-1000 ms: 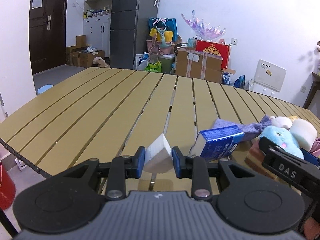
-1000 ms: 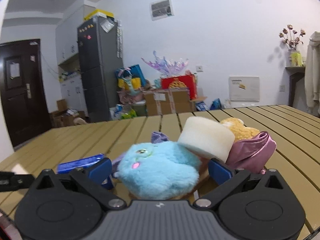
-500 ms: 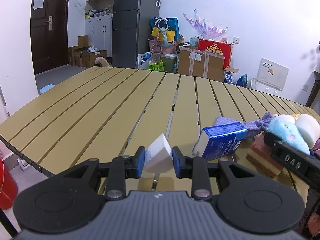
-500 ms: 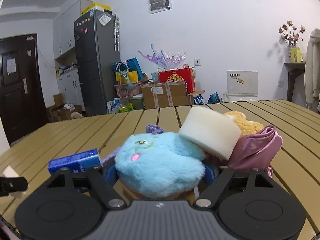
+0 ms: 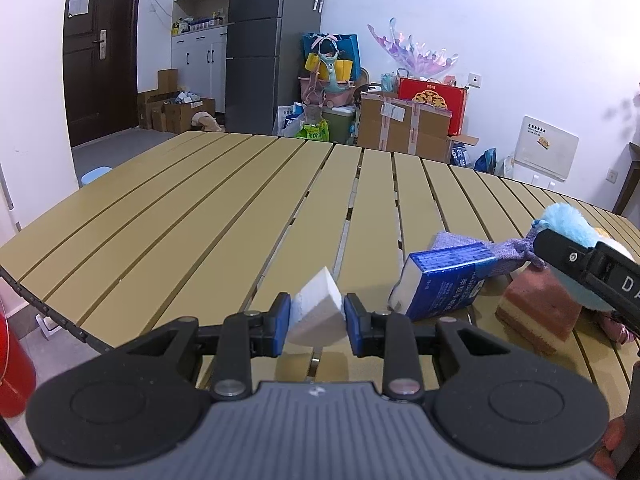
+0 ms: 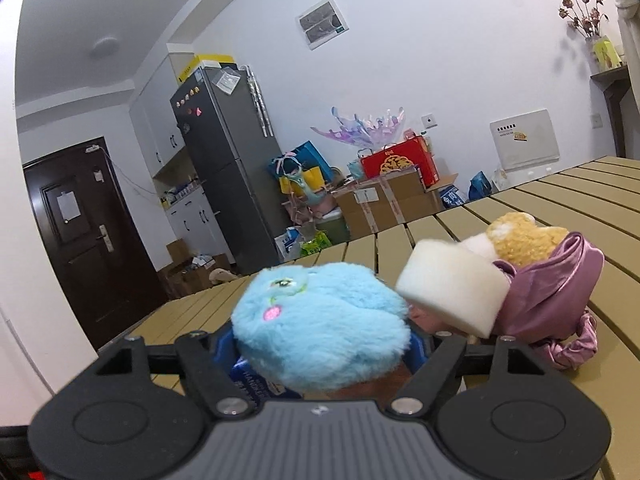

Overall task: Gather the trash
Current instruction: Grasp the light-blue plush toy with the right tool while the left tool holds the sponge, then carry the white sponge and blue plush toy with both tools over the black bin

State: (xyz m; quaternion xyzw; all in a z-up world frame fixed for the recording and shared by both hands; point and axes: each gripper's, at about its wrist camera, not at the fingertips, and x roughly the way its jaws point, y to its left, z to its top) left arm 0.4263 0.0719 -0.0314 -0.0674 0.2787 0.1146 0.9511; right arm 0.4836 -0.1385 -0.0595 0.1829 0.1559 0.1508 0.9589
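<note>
White foam wedge [image 5: 316,312]: pinched between the blue pads of the left gripper [image 5: 316,320], above the near edge of the slatted table [image 5: 192,216]; likely light and squashy, best held across its flat faces. Blue plush toy [image 6: 320,320]: clamped by the right gripper [image 6: 322,344]; soft, bulky, probably slips unless held mid-body.

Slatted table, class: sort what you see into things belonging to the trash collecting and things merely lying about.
Job in hand:
white foam chunk, in left tongs
blue plush toy, in right tongs

Lying about:
blue packet
brown sponge
pink satin cloth
</note>
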